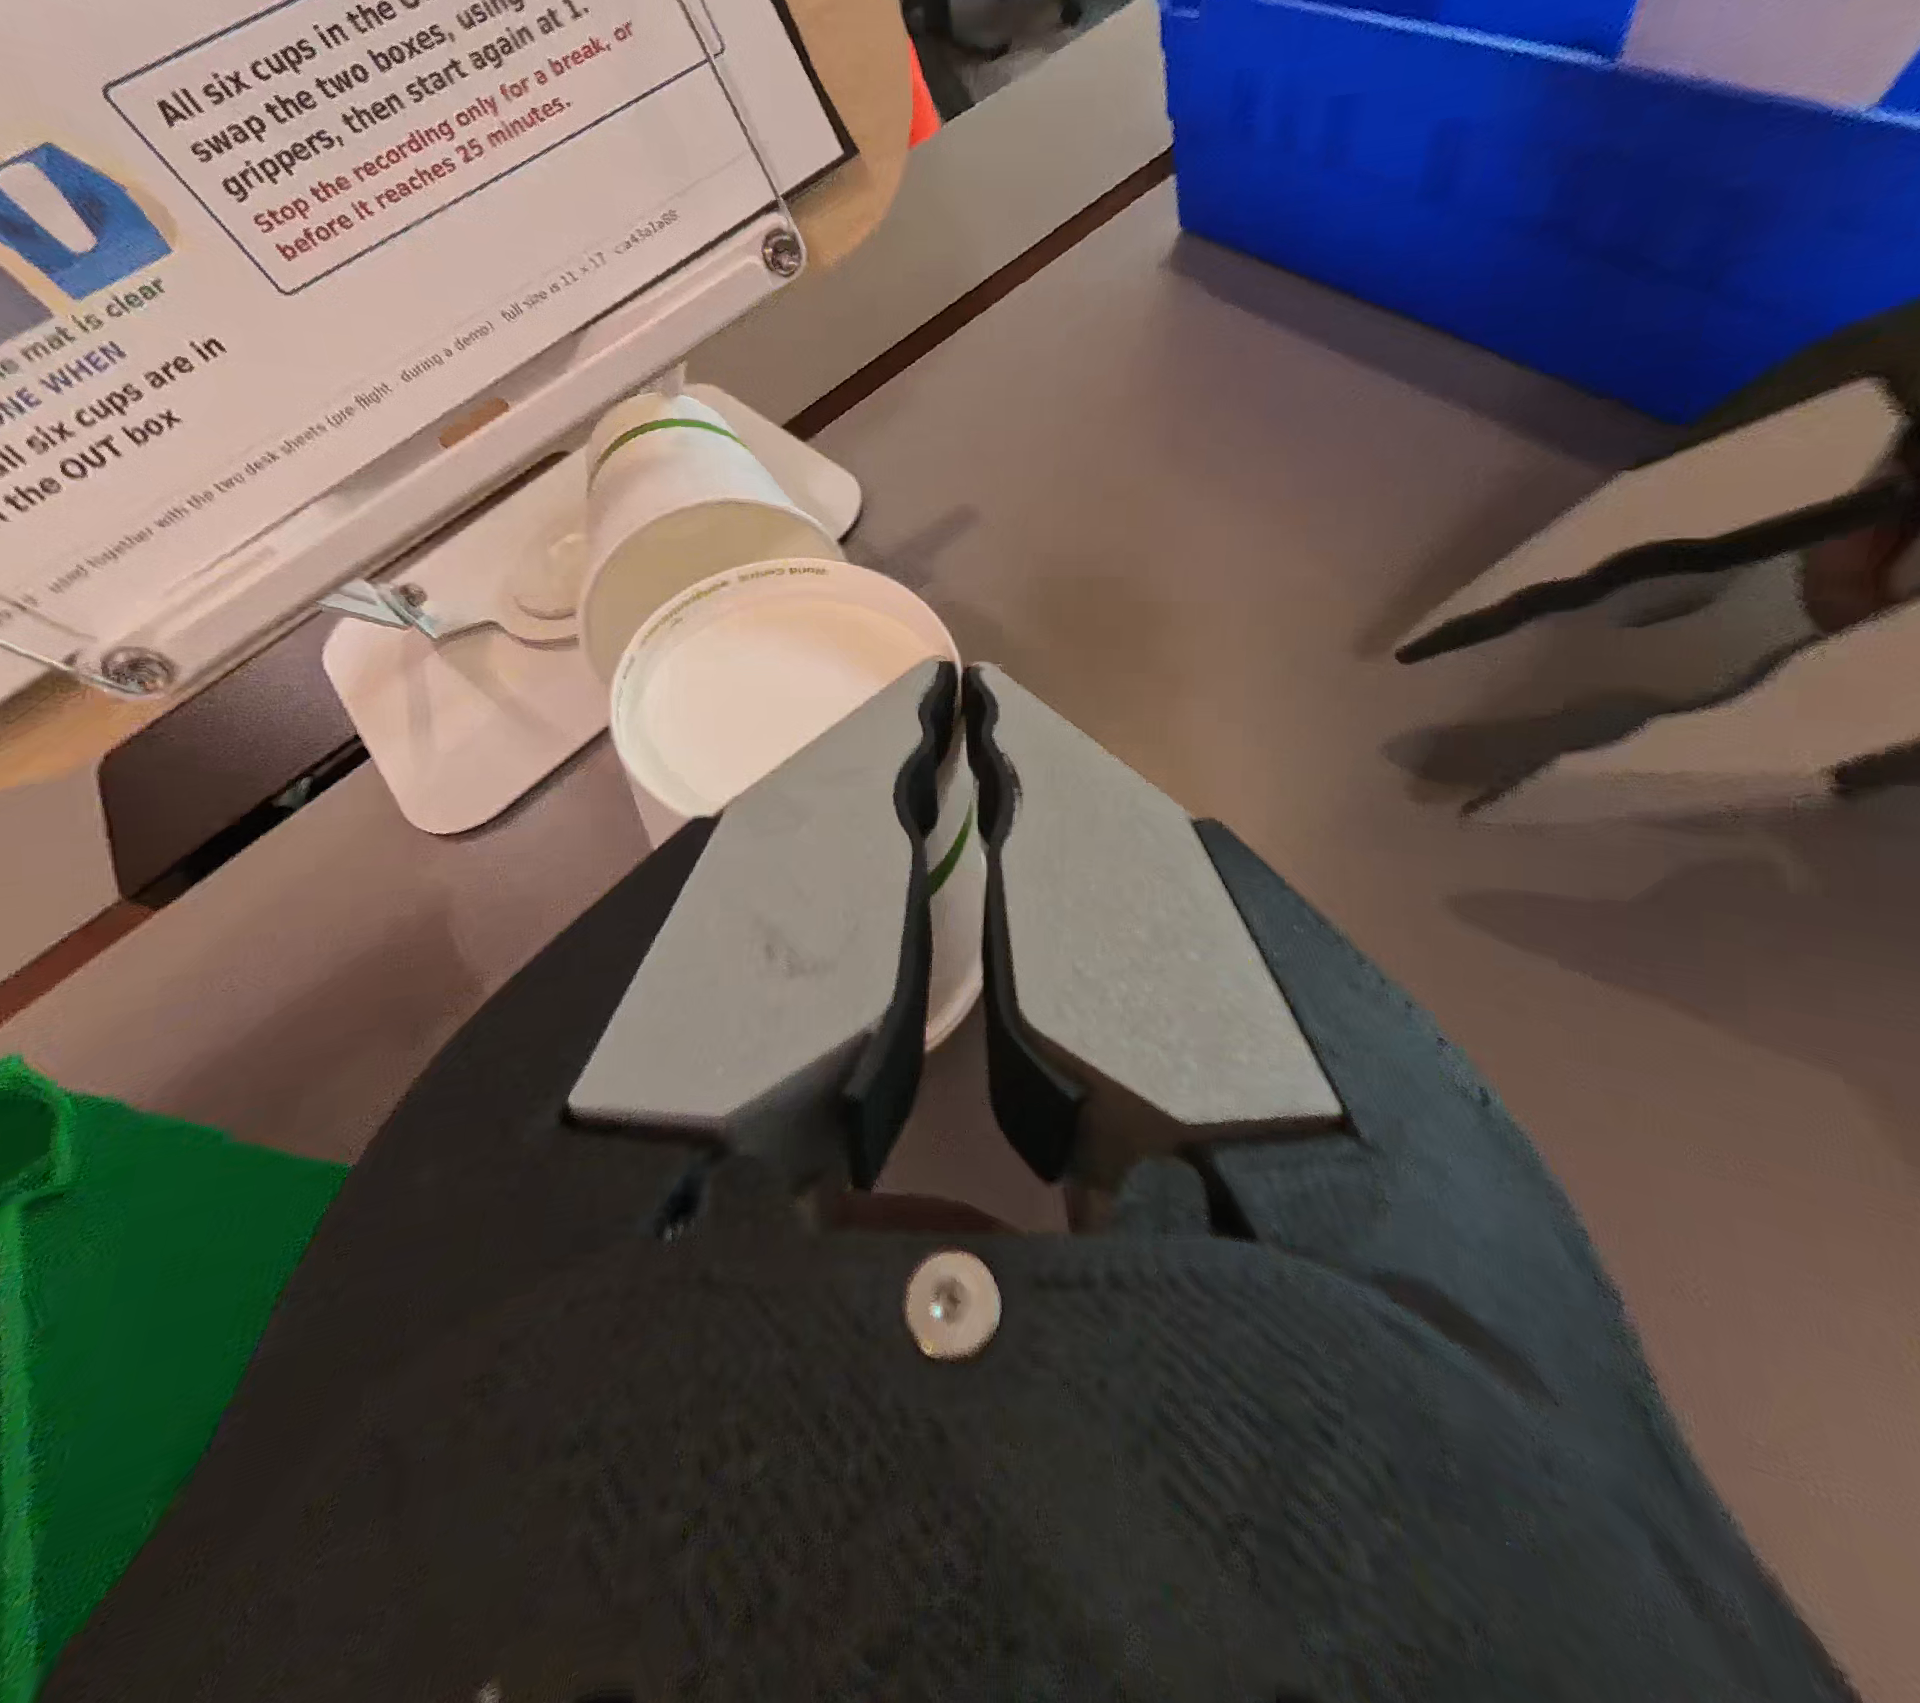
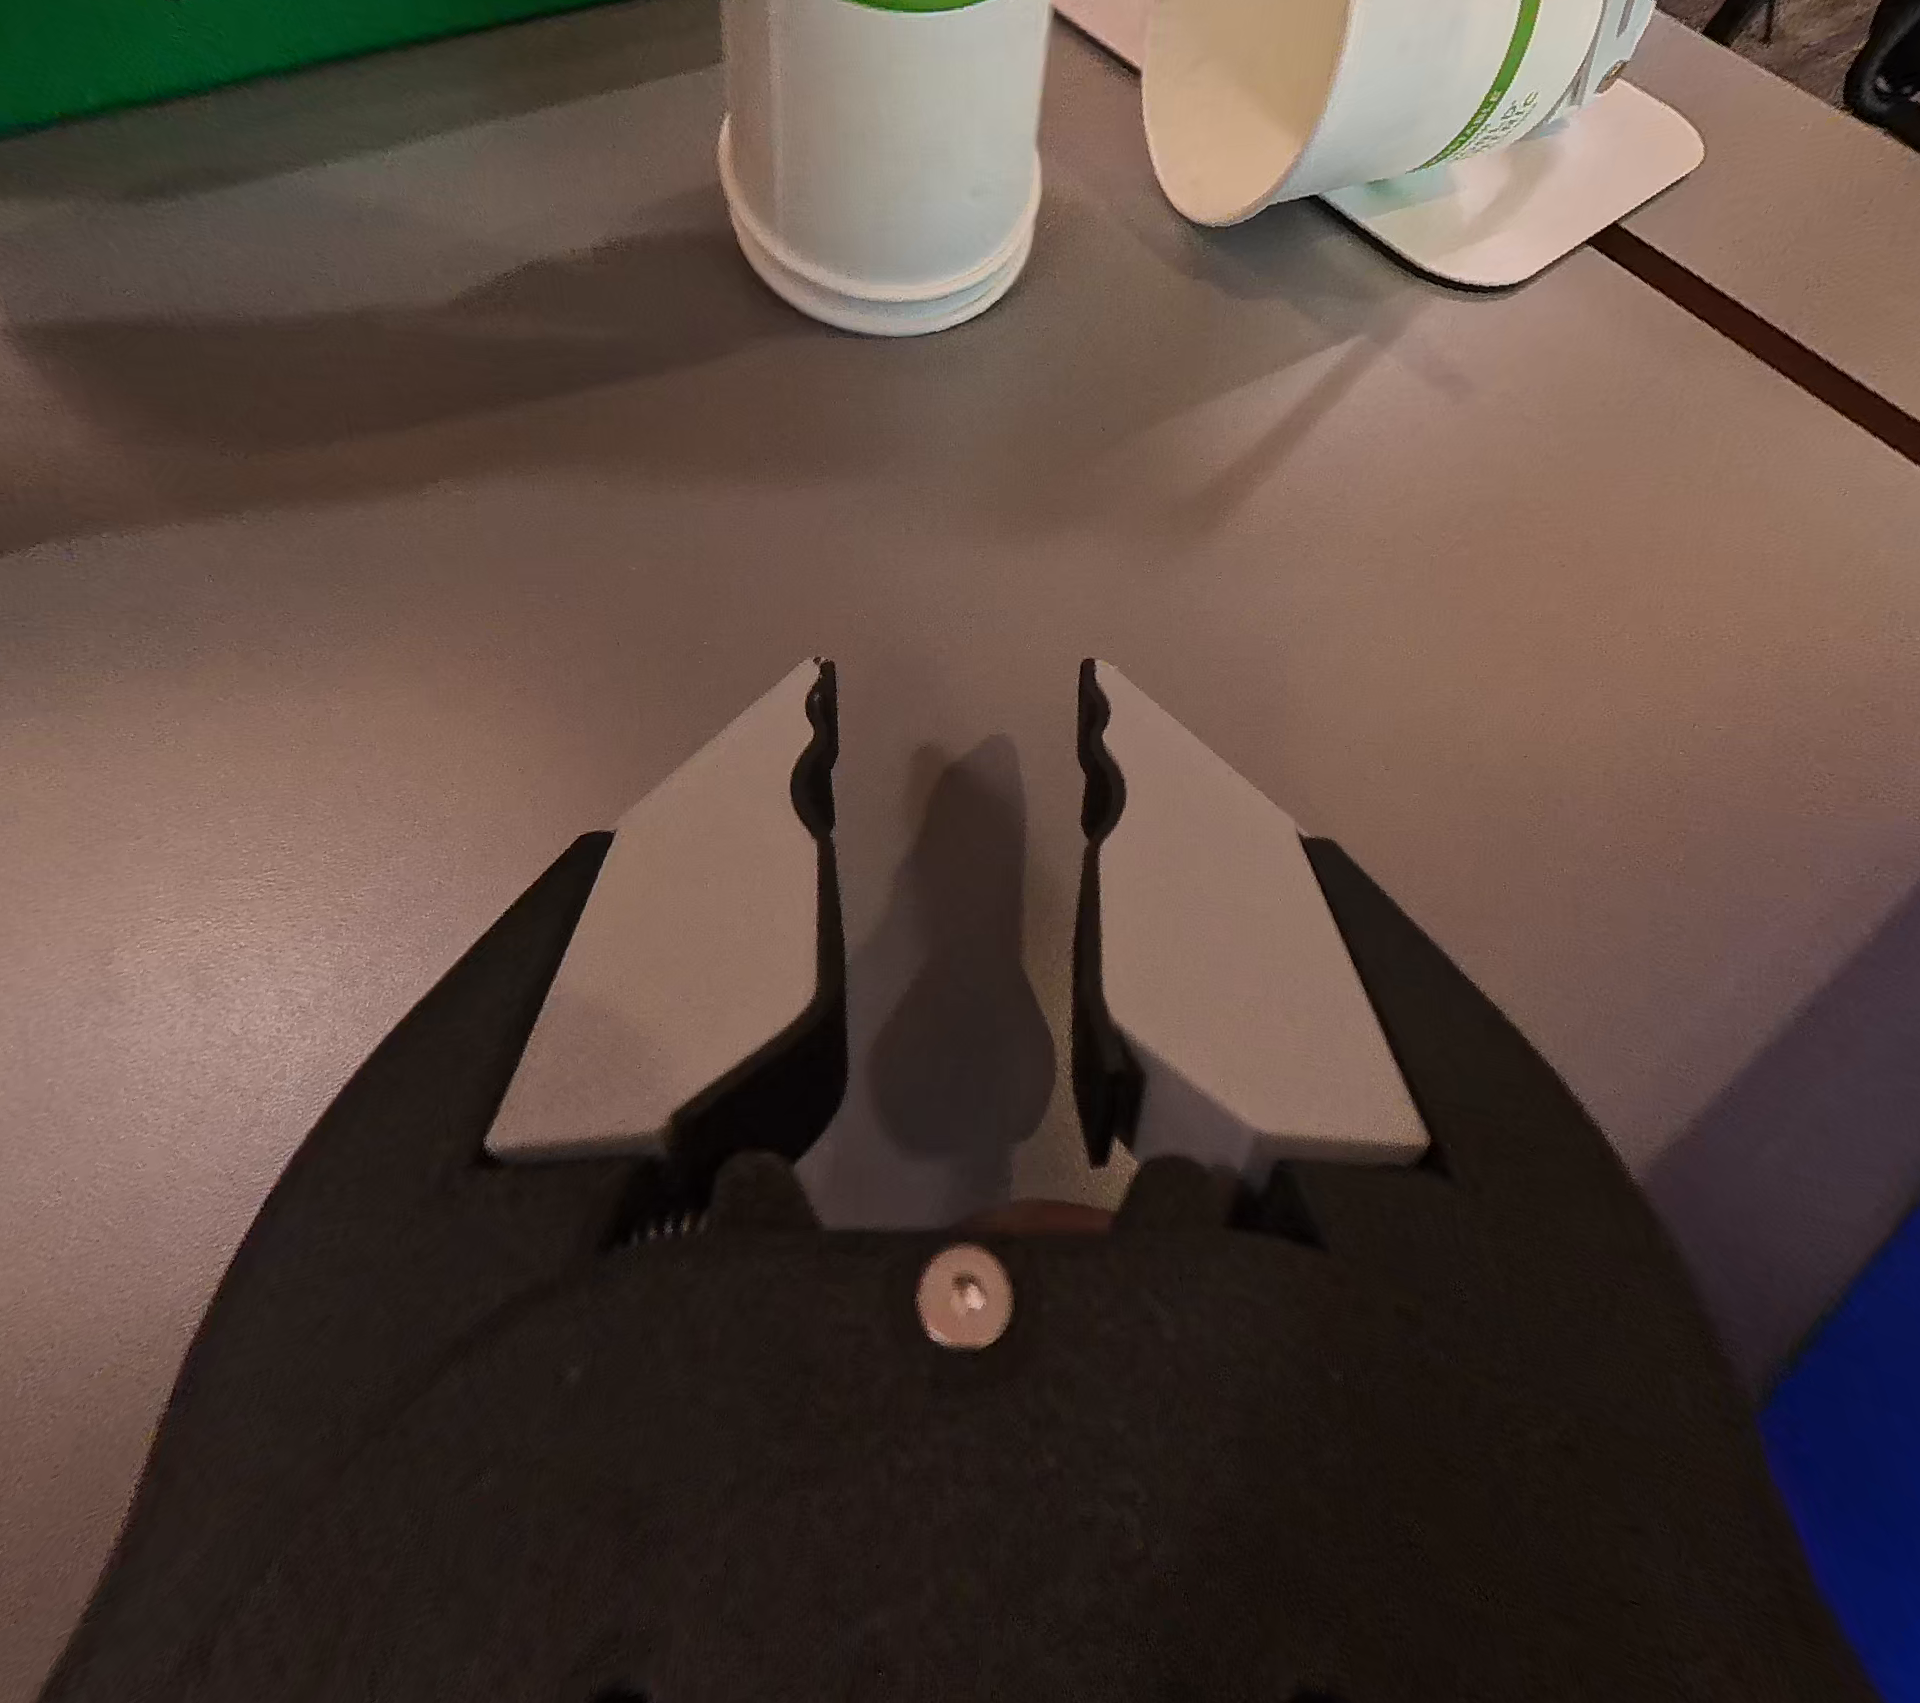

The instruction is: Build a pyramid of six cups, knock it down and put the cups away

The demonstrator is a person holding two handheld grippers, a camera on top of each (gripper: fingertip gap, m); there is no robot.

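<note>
Here the left tool [image 1: 961,687] clamps a stack of cups [image 2: 883,95] beside a tipped cup [image 2: 1351,12]; the right tool [image 2: 956,677] hovers open above the bench [image 2: 1455,614].

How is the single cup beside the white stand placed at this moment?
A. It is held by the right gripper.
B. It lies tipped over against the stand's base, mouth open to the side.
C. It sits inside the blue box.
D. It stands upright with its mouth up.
B: the single cup lies tipped on the white stand's base with its open mouth showing, and the right gripper is open and empty.
</note>
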